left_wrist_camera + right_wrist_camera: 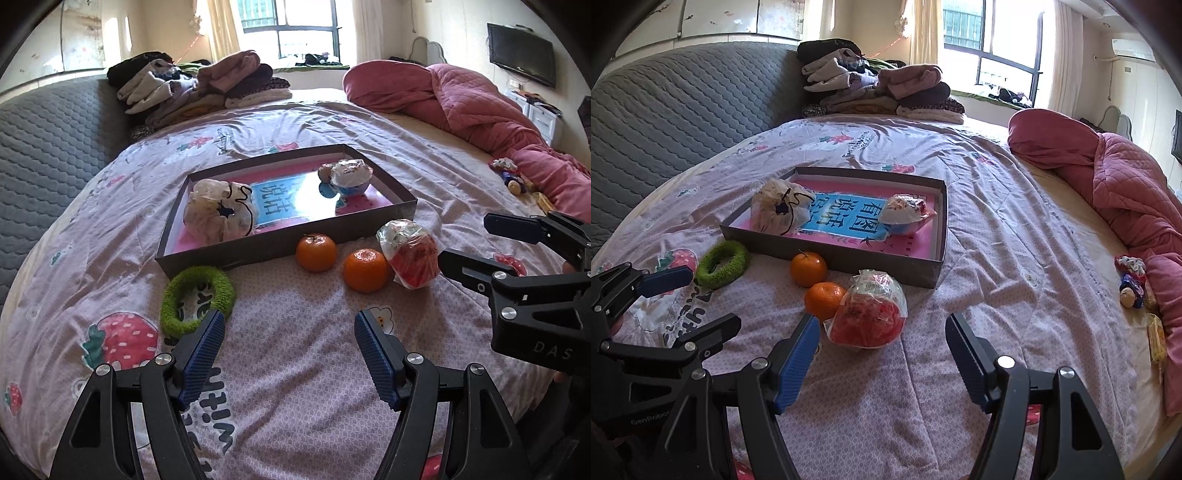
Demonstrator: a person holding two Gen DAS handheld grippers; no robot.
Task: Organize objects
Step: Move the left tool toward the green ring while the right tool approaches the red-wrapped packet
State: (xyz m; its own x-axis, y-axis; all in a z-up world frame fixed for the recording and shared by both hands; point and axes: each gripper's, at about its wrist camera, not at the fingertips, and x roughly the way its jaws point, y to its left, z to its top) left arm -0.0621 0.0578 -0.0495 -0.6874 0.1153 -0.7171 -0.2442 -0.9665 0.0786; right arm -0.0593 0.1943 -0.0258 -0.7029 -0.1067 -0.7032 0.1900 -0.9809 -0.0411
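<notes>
A shallow dark box (258, 247) (849, 258) with a pink and blue printed floor lies on the bed. It holds a white drawstring pouch (218, 214) (777, 210) and a wrapped bowl-shaped item (349, 177) (905, 214). In front of the box lie two oranges (316, 252) (365, 270) (808, 268) (824, 300), a red item in clear plastic (412, 254) (870, 314) and a green fuzzy ring (197, 299) (722, 264). My left gripper (290, 332) (701, 299) is open and empty, just right of the ring. My right gripper (882, 332) (465, 240) is open and empty, close to the red item.
A pile of folded clothes (195, 85) (879, 88) lies at the far side by the grey padded headboard (48, 133). A pink quilt (480, 107) (1126, 192) is bunched on the right, with small wrapped snacks (511, 177) (1134, 284) beside it.
</notes>
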